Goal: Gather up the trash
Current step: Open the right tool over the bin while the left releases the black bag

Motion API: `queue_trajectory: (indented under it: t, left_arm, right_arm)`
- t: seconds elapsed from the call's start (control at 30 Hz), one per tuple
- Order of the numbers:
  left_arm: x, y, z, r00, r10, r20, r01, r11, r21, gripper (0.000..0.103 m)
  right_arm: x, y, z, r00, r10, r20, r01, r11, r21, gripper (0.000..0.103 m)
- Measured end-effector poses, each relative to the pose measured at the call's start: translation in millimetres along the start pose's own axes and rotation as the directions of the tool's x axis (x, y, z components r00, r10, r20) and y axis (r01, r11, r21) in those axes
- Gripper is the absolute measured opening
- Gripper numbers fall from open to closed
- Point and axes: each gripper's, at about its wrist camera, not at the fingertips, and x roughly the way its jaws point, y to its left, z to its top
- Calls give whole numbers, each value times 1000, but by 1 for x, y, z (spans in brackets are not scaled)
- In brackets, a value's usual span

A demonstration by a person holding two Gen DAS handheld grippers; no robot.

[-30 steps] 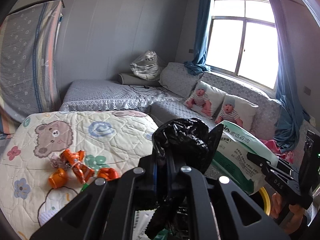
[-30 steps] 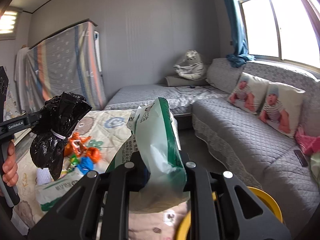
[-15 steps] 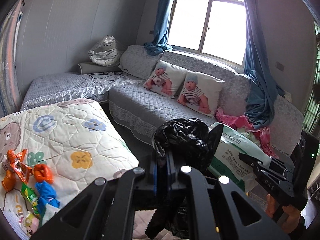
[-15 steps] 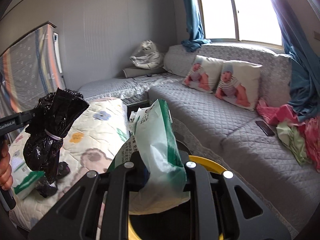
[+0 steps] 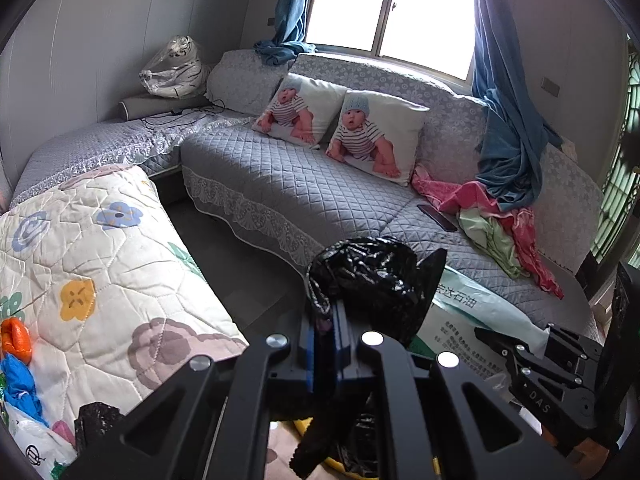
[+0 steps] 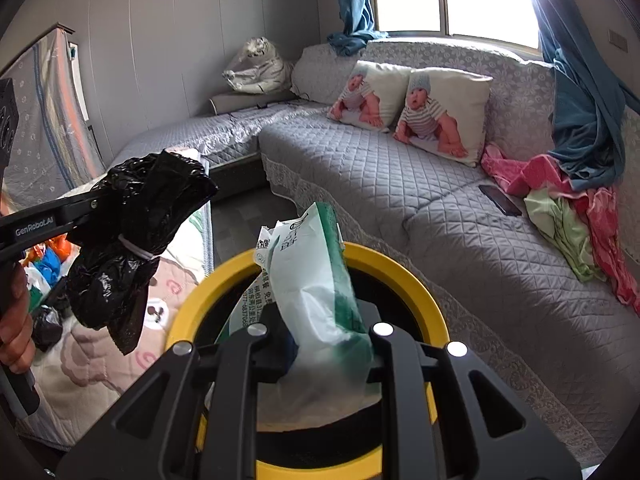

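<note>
Grey quilted sofa (image 6: pixel 400 184) runs along the far wall under a bright window, and a flowered quilt (image 5: pixel 100 264) covers the bed on the left, with loose orange and blue wrappers (image 5: pixel 16 356) at its near left edge.

On the floor between bed and sofa, near the cameras, stands a yellow-rimmed bin (image 6: pixel 394 268). The right hand-held gripper (image 6: pixel 320 360) is clamped on a white-and-green plastic bag (image 6: pixel 316 280), which hangs directly over the bin's dark mouth. The left hand-held gripper (image 5: pixel 334 344) is clamped on a black trash bag (image 5: pixel 372 276) tied with a white band; seen from the right wrist, that bag (image 6: pixel 128 240) hangs to the left of the bin, above the quilt's edge rather than above the opening.

My judgement is that both bags are about to be dropped in. The main risk lies with the black bag: if it is released where it hangs, it would likely land on the quilt or the floor, not in the bin. The white-and-green bag is light and crumpled, so it could cling to the pads or catch on the yellow rim and slide outside. The two bags could also snag each other if both are brought over the mouth together. More wrappers and a small black bag (image 6: pixel 46 326) remain on the bed, so the collecting is not finished.
</note>
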Motion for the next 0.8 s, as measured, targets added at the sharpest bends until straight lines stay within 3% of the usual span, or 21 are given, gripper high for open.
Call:
queue_trajectory:
  t: [0.43,0.47,0.6,0.8]
  left_arm:
    - [50,-12,-8,995,-14,-104,13,1000,-10,8]
    - [52,-12,-8,994,-12,-107,11,1000,-13,10]
    - [56,-12,-8,995,18,-102,-19,1000,-8,41]
    - [58,-3,-5,994,41,-103,-46,998,-48,59]
  right_arm:
    - [29,-10,-13,992,-29,-120,30,1000,7,24]
    - [30,-12,-13,992,-28,-124,29,1000,11,28]
    - [35,-15,-13,990,-22,-136,26,999,27,46]
    - [30,-17,-9,992,-26,-121,30,999,32,57]
